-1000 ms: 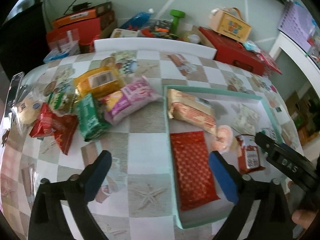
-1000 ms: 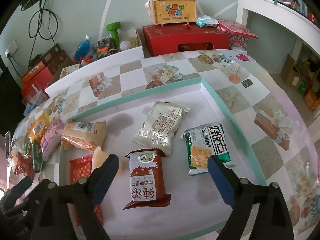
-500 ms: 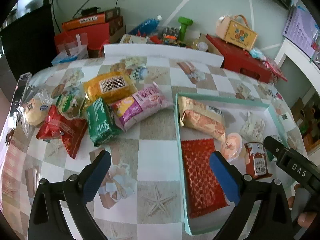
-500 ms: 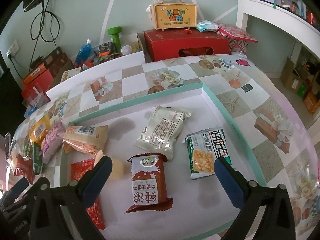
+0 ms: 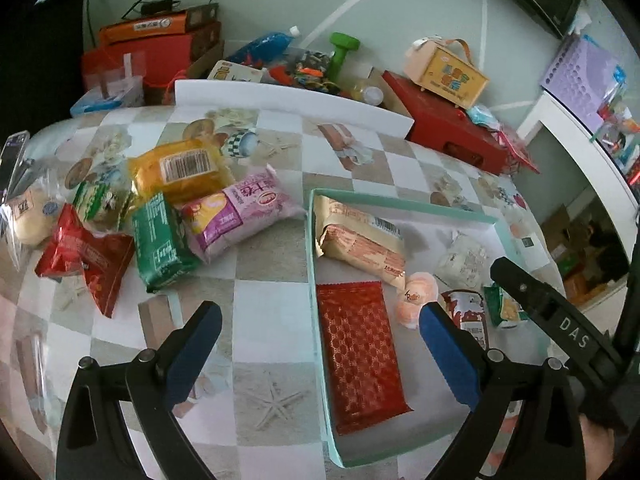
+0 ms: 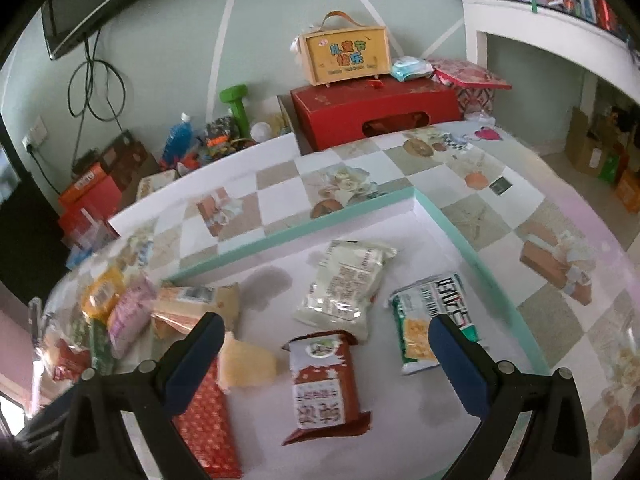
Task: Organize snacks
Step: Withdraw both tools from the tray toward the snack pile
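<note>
A teal-rimmed white tray point(image 5: 400, 206) lies on the checked tablecloth. In it are a flat red patterned pack point(image 5: 362, 352), a beige-orange pack point(image 5: 360, 240), a round peach bun point(image 5: 416, 296), a brown-red pack point(image 6: 322, 384), a white pack point(image 6: 346, 288) and a green-white pack point(image 6: 432, 320). Left of the tray is a loose pile: yellow pack point(image 5: 180, 170), pink pack point(image 5: 236, 210), green pack point(image 5: 160, 242), red pack point(image 5: 86, 256). My left gripper point(image 5: 318, 314) hovers open over the tray's left rim. My right gripper point(image 6: 325, 324) hovers open above the brown-red pack, holding nothing.
Behind the table stand a red box point(image 6: 376, 108), a yellow carry case point(image 6: 346, 58), a green dumbbell point(image 5: 342, 52) and orange boxes point(image 5: 156, 28). A phone point(image 5: 14, 160) leans at the table's left edge. A white shelf unit point(image 5: 580, 148) is at the right.
The right wrist view has tipped up a little, so the tray's packs sit lower in it, and its jaws have spread slightly wider. No snack has moved.
</note>
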`<state>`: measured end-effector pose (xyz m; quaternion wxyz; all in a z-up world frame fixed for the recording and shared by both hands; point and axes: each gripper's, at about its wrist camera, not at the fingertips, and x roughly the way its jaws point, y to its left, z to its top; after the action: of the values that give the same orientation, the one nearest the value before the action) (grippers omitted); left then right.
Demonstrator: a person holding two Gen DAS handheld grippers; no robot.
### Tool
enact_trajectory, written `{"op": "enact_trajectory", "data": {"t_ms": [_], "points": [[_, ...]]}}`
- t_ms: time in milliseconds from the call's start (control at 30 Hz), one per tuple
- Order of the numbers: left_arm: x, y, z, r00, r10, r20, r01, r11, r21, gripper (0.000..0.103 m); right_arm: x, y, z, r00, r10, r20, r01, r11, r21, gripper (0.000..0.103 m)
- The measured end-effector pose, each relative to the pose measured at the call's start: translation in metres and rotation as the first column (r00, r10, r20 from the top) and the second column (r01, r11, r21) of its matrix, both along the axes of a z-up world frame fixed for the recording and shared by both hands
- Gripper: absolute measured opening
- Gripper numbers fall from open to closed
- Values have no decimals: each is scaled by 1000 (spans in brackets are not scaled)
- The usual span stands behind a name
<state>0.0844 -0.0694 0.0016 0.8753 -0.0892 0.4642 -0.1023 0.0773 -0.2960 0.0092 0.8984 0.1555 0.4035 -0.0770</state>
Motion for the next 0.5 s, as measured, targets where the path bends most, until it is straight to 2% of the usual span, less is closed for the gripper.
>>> {"op": "enact_trajectory", "data": {"t_ms": [133, 200, 267, 400, 500], "points": [[3, -6, 6, 999, -21, 50, 17, 998, 66, 99, 5, 2, -5, 999, 19, -31, -18, 1000, 25, 103], [6, -6, 11, 996, -19, 86, 12, 996, 87, 99, 7, 6, -4, 999, 23, -29, -24, 1000, -5, 103], [9, -3, 16, 994, -19, 112, 8, 995, 98, 99, 7, 7, 0, 1000, 15, 6, -15, 999, -33, 103], [18, 1, 21, 991, -11, 136, -6, 993, 122, 99, 6, 8, 11, 995, 9, 104, -7, 1000, -18, 103], [27, 5, 23, 991, 2, 135, -20, 991, 131, 99, 10, 15, 14, 993, 9, 117, -3, 999, -54, 103]]}}
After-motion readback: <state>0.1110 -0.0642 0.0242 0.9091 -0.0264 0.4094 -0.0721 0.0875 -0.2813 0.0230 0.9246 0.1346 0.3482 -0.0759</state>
